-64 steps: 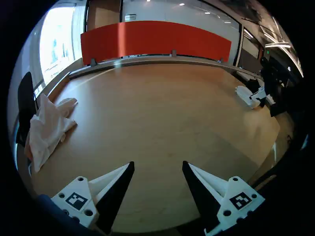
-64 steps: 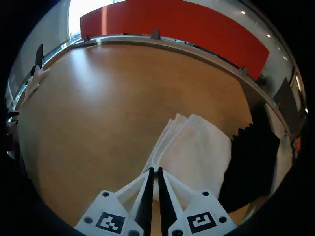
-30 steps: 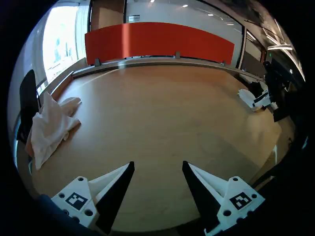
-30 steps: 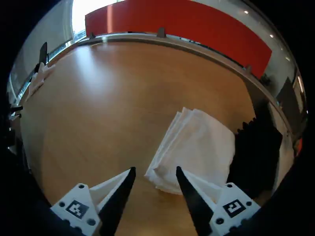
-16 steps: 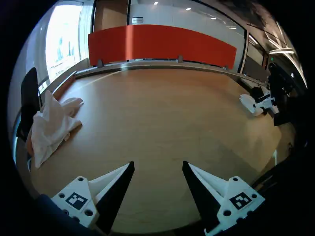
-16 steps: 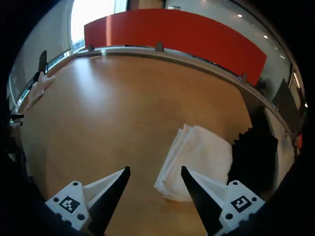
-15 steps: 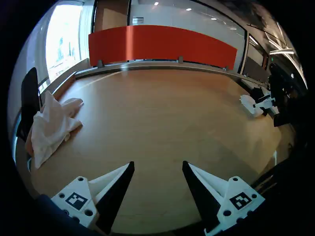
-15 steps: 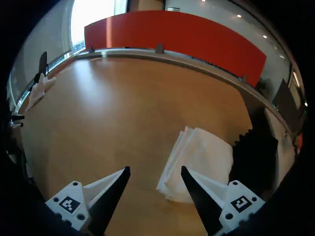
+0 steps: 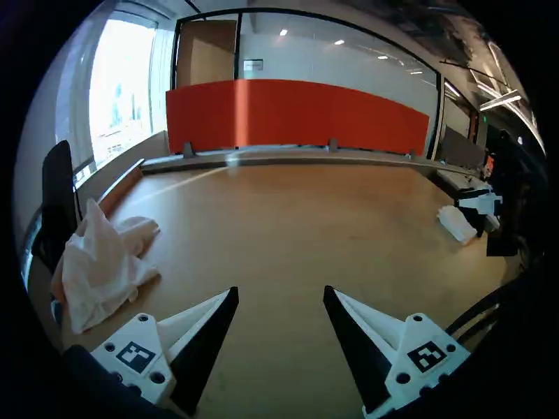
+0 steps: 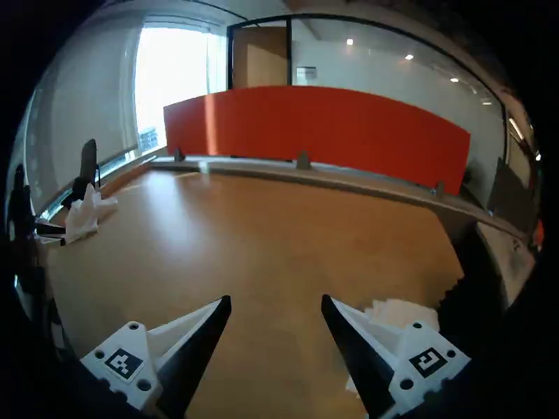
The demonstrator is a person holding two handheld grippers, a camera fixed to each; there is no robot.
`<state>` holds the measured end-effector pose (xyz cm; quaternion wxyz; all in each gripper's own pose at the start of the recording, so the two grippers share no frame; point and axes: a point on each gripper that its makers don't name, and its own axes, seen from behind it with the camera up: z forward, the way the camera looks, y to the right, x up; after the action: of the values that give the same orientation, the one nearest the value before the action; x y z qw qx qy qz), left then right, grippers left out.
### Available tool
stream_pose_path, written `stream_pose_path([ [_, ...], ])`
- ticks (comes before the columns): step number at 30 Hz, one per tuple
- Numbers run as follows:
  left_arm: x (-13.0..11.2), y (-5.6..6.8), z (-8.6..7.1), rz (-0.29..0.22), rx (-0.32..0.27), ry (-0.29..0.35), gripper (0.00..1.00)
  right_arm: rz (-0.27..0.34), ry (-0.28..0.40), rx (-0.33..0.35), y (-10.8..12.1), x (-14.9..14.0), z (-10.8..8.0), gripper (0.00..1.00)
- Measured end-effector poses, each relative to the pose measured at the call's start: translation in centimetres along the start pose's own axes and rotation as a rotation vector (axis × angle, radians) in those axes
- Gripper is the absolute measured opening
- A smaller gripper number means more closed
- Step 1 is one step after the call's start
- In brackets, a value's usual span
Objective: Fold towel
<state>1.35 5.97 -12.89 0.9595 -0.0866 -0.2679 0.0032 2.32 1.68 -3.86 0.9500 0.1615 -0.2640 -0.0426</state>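
An open-plan office: a broad light-wood desktop (image 9: 293, 216) is closed off at twelve o'clock by a long orange-red partition screen (image 9: 300, 115) on small metal brackets. Behind it stand a glass-fronted wall (image 9: 335, 66), recessed ceiling spotlights (image 9: 283, 32) and a plain wooden door (image 9: 205, 52); at ten o'clock a tall bright window (image 9: 122, 105), at nine a black office chair back (image 9: 56, 202)

The wooden table (image 9: 293, 216) bears a crumpled towel (image 9: 98, 269) and a folded towel (image 9: 456, 223), well apart.
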Motion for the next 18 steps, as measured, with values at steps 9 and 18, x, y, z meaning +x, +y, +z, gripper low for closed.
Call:
stream_pose_path([
  [9,8.0,-3.0,2.3,0.000,0.052,0.192,0.90,0.019,0.278,-0.116,-0.7,8.9,-0.2,1.00],
  [18,12.1,-4.3,5.3,-0.022,0.071,0.347,0.90,0.025,0.450,-0.248,-0.3,11.5,-0.5,1.00],
])
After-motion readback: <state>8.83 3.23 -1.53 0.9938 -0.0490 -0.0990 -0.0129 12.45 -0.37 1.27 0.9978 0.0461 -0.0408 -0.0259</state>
